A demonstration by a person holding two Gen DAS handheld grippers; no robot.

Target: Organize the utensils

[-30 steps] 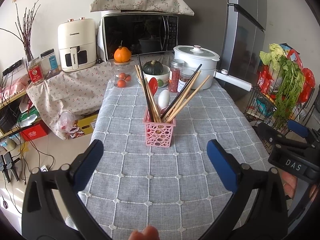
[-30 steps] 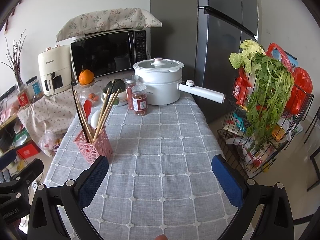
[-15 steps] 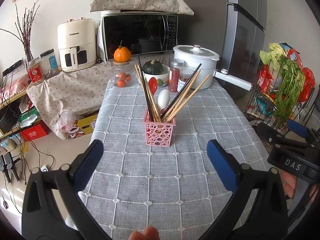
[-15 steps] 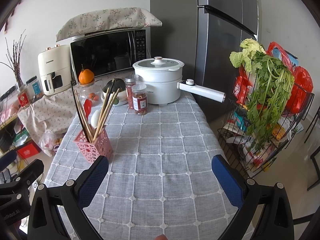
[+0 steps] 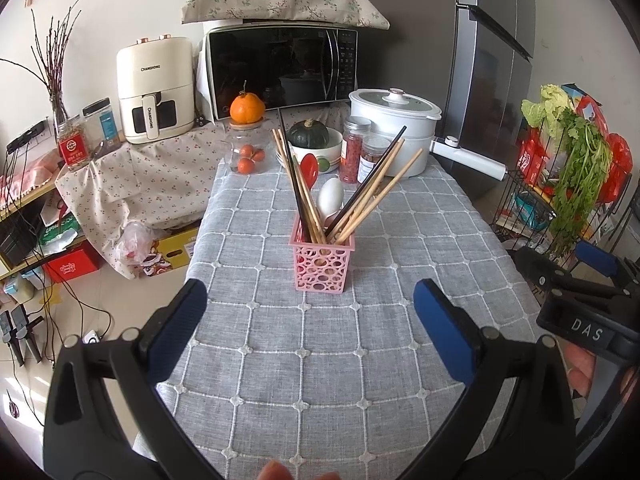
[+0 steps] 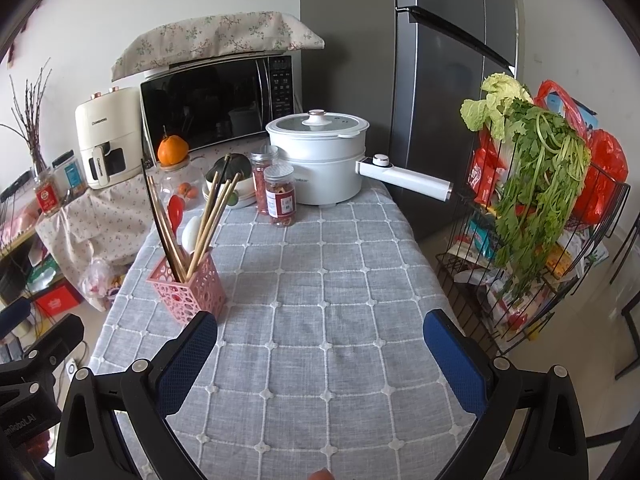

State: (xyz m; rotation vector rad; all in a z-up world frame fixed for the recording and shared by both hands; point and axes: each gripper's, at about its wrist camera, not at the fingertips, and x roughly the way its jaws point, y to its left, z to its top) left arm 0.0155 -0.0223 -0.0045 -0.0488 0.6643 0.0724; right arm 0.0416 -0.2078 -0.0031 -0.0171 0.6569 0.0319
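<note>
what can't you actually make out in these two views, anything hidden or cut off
- Lower ends of the wooden and black chopsticks, left wrist view: hidden inside the pink perforated plastic basket.
- White spoon and red spoon, right wrist view: handles hidden behind chopsticks and basket wall.
- Red-lidded jar label: too small to read.
- Open left gripper and open right gripper: bodies cut off by the bottom edge.

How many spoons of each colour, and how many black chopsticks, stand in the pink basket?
Red spoon: 1
White spoon: 1
Black chopsticks: 2
Total: 4
</note>
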